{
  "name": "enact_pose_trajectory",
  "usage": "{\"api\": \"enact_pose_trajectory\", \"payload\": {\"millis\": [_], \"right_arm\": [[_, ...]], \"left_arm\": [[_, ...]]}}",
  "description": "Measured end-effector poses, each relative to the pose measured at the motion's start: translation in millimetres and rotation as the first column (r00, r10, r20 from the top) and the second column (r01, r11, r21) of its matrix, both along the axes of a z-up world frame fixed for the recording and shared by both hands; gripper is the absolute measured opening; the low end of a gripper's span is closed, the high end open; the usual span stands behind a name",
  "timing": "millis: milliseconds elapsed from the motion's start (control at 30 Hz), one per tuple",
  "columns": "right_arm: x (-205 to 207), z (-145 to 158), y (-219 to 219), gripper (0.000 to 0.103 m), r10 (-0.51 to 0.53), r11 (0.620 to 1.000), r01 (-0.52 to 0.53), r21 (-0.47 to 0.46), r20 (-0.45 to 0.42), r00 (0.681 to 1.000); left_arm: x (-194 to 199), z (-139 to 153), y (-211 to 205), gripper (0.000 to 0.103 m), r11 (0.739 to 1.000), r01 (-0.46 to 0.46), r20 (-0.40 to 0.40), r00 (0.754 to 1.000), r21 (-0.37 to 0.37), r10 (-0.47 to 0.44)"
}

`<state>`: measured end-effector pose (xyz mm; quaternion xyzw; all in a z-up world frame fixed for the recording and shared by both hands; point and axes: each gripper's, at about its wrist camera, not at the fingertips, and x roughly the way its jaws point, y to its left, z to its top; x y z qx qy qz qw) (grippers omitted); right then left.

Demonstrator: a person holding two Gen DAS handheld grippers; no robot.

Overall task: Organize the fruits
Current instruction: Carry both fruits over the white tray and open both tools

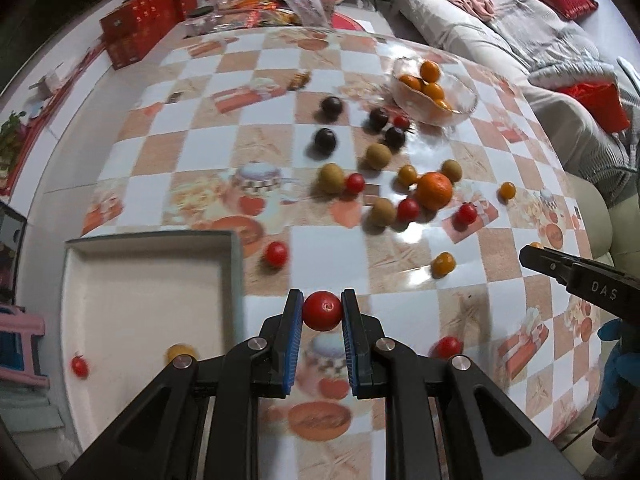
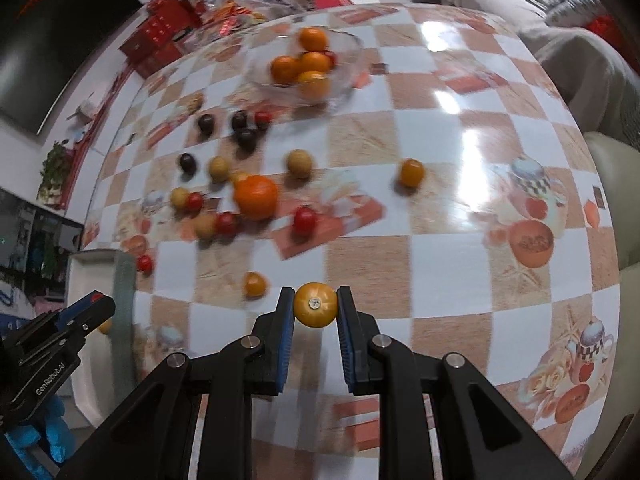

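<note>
My left gripper (image 1: 322, 312) is shut on a red cherry tomato (image 1: 322, 310), held just right of the white tray (image 1: 236, 264). The tray holds a red tomato (image 1: 79, 367) and a yellow tomato (image 1: 180, 353). My right gripper (image 2: 315, 306) is shut on a yellow cherry tomato (image 2: 315, 305) above the table. Loose red and yellow tomatoes, dark plums, brownish fruits and a large orange (image 1: 434, 190) lie scattered mid-table. A glass bowl (image 1: 460, 110) holds several oranges. The right gripper also shows in the left wrist view (image 1: 532, 254), and the left gripper in the right wrist view (image 2: 98, 306).
The checkered tablecloth (image 1: 192, 140) covers the table. Red boxes (image 1: 136, 28) and packaging crowd the far end. A sofa with cushions (image 1: 520, 28) runs along the right. A pink stool (image 1: 24, 344) stands left of the tray.
</note>
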<state>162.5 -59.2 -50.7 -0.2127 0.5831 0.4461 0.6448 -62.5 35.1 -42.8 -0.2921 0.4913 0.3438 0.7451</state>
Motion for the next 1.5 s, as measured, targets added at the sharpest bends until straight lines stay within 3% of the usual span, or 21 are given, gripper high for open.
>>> {"api": "enact_pose_trajectory", "payload": {"millis": [300, 800, 1133, 1500], "right_arm": [[-73, 25, 36, 0.022, 0.145, 0.989, -0.145, 0.013, -0.015, 0.989], [-206, 29, 84, 0.022, 0.403, 0.915, -0.404, 0.003, -0.064, 0.913], [-263, -2, 99, 0.022, 0.484, 0.869, -0.492, -0.057, -0.113, 0.868], [-295, -42, 104, 0.022, 0.524, 0.829, -0.541, -0.143, -0.139, 0.840]], "left_arm": [[-73, 10, 12, 0.020, 0.994, -0.111, -0.022, 0.994, -0.005, 0.111], [-177, -6, 18, 0.020, 0.963, -0.266, -0.090, 0.961, -0.036, 0.262], [-210, -35, 19, 0.020, 0.950, -0.305, -0.152, 0.944, -0.068, 0.292], [-206, -58, 21, 0.020, 0.961, -0.267, -0.193, 0.949, -0.078, 0.248]]}}
